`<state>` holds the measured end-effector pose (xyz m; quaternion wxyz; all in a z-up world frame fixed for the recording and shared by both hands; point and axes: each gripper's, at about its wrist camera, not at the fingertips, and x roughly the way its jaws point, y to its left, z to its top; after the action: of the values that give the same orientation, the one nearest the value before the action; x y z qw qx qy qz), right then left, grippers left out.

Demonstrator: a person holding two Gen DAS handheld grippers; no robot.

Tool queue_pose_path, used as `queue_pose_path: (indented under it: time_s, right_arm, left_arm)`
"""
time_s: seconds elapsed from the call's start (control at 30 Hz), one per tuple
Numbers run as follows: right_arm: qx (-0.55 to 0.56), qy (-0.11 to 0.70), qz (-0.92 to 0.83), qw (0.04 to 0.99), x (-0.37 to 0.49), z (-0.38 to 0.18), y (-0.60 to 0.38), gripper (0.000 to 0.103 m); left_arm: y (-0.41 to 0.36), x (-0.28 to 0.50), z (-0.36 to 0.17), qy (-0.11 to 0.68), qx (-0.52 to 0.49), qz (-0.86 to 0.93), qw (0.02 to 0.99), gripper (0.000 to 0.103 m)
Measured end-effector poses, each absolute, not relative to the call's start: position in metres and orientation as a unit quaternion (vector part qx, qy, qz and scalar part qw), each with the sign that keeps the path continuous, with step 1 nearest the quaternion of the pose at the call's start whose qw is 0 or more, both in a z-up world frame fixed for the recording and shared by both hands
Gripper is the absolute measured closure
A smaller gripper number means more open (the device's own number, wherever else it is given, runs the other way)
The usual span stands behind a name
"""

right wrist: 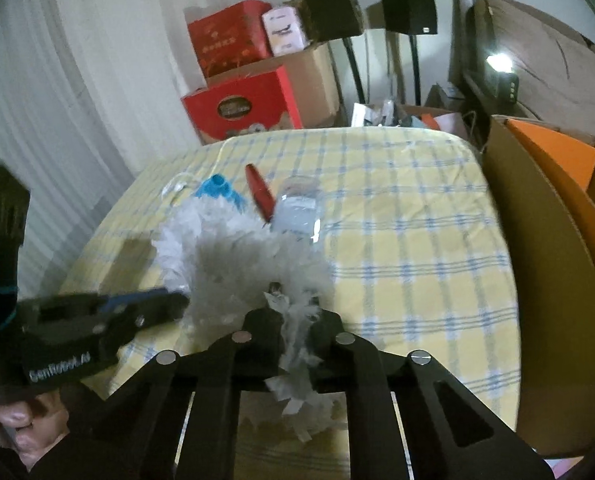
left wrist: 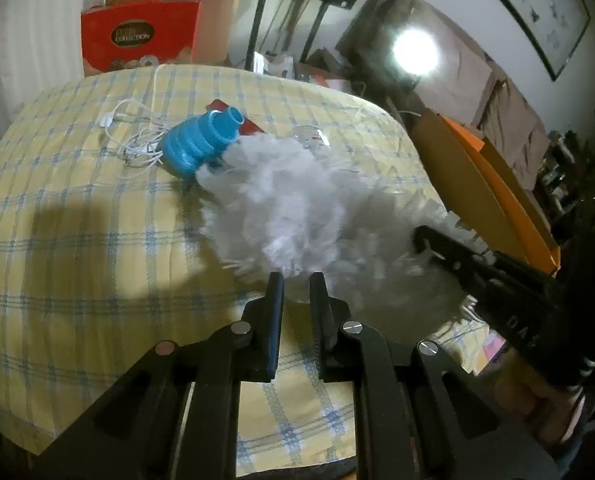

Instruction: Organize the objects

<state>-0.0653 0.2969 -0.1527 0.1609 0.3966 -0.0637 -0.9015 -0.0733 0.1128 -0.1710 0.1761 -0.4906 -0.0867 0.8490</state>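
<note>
My right tool [right wrist: 294,312] is closed on the grey and white feathery duster [right wrist: 237,256], whose strands bunch between my fingers [right wrist: 263,322] and spill down behind them. The duster lies on the worktop [right wrist: 417,240], which is covered with a yellow and blue checked cloth. My left tool [right wrist: 177,300] comes in from the left, its tip touching the duster's near edge; my hand [right wrist: 21,424] grips its handle at the lower left. Beyond the duster lie a blue ribbed object [right wrist: 221,192], a red flat thing [right wrist: 259,192] and a clear plastic bottle [right wrist: 297,210], close together. A white cable [right wrist: 177,186] trails beside the blue object.
</note>
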Motion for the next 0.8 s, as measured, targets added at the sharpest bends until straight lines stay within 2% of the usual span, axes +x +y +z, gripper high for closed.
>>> queue_pose_path:
  time_s: [0.1,0.23,0.3,0.33,0.37,0.4,0.43,0.47,0.53,0.57,0.67,0.8]
  right_arm:
    - [0.401,-0.065,-0.899,0.165,-0.066,-0.151,0.297,0.095]
    - [0.407,-0.06,-0.894,0.179,-0.064,-0.15,0.291,0.094]
    - [0.414,-0.06,-0.889,0.184,-0.064,-0.151,0.286,0.087]
    - [0.415,-0.066,-0.889,0.183,-0.064,-0.152,0.286,0.08]
    - [0.416,-0.069,-0.888,0.183,-0.064,-0.152,0.287,0.067]
    - [0.419,-0.072,-0.886,0.185,-0.064,-0.152,0.288,0.059]
    - [0.422,-0.075,-0.883,0.189,-0.065,-0.15,0.291,0.045]
    - [0.424,-0.08,-0.882,0.192,-0.065,-0.148,0.296,0.04]
    - [0.417,-0.085,-0.887,0.182,-0.065,-0.141,0.308,0.039]
    - [0.412,-0.084,-0.891,0.17,-0.065,-0.137,0.315,0.036]
    - [0.407,-0.088,-0.898,0.145,-0.065,-0.134,0.328,0.03]
    - [0.415,-0.084,-0.891,0.161,-0.067,-0.136,0.328,0.03]
  left_arm:
    - [0.101,-0.079,-0.166,-0.099,-0.478,0.857,0.163,0.09]
    - [0.087,-0.09,-0.163,-0.094,-0.46,0.867,0.167,0.067]
    - [0.085,-0.094,-0.163,-0.093,-0.46,0.866,0.172,0.066]
    - [0.084,-0.095,-0.163,-0.093,-0.457,0.867,0.174,0.062]
    - [0.084,-0.097,-0.162,-0.092,-0.454,0.87,0.172,0.058]
    - [0.083,-0.098,-0.162,-0.091,-0.451,0.871,0.171,0.05]
    - [0.083,-0.098,-0.16,-0.09,-0.443,0.875,0.171,0.043]
    - [0.082,-0.098,-0.158,-0.09,-0.437,0.878,0.171,0.039]
    - [0.084,-0.101,-0.154,-0.085,-0.426,0.882,0.181,0.017]
    - [0.09,-0.105,-0.154,-0.079,-0.428,0.879,0.197,0.014]
    - [0.101,-0.118,-0.157,-0.057,-0.435,0.872,0.219,0.013]
    - [0.115,-0.13,-0.162,-0.044,-0.436,0.876,0.204,0.015]
